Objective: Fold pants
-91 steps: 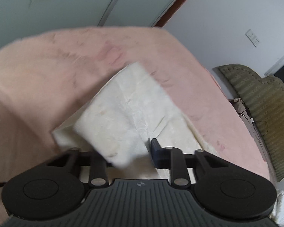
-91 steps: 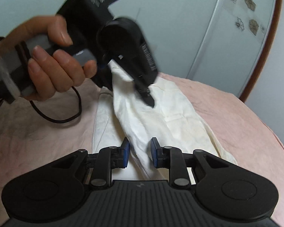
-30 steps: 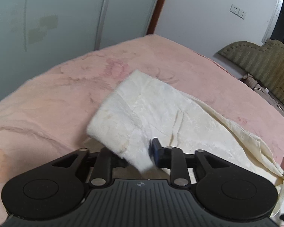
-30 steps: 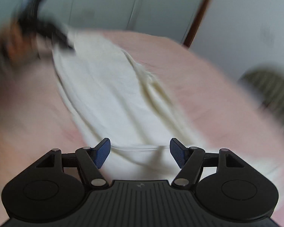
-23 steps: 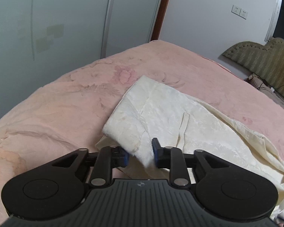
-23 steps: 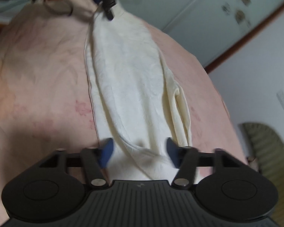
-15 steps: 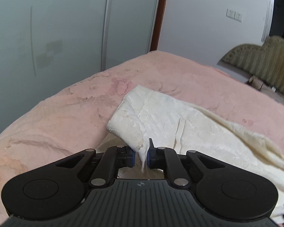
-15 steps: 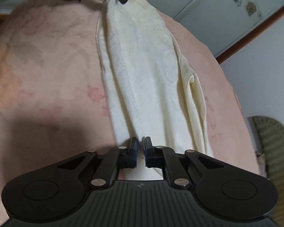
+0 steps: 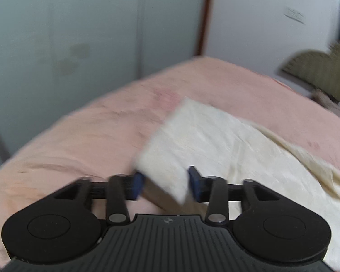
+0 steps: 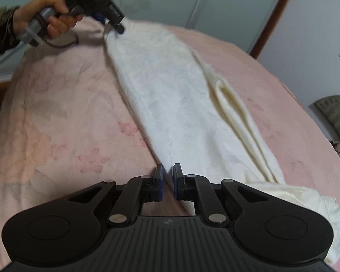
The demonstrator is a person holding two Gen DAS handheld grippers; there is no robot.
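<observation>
Room: bedroom; pale sliding doors behind, olive headboard (image 10: pixel 337 113) at the right edge.
Surface: bed (image 10: pixel 56 113) with a pink floral cover.
Pants: cream pants (image 10: pixel 181 104) lie lengthwise on the bed, legs laid together in one long strip; a loose ridge runs along one edge.
Progress: judged early; legs appear stacked, crosswise folds not yet made.
Left gripper (image 9: pixel 166 182): jaws opening, one end of the pants between them, pads not visibly pressing; view blurred.
Right gripper (image 10: pixel 167 181): jaws closed, pinching the near edge of the pants.
Pose: both grippers tilt down toward the bed; left hand (image 10: pixel 49 13) wraps its handle at the far end.
</observation>
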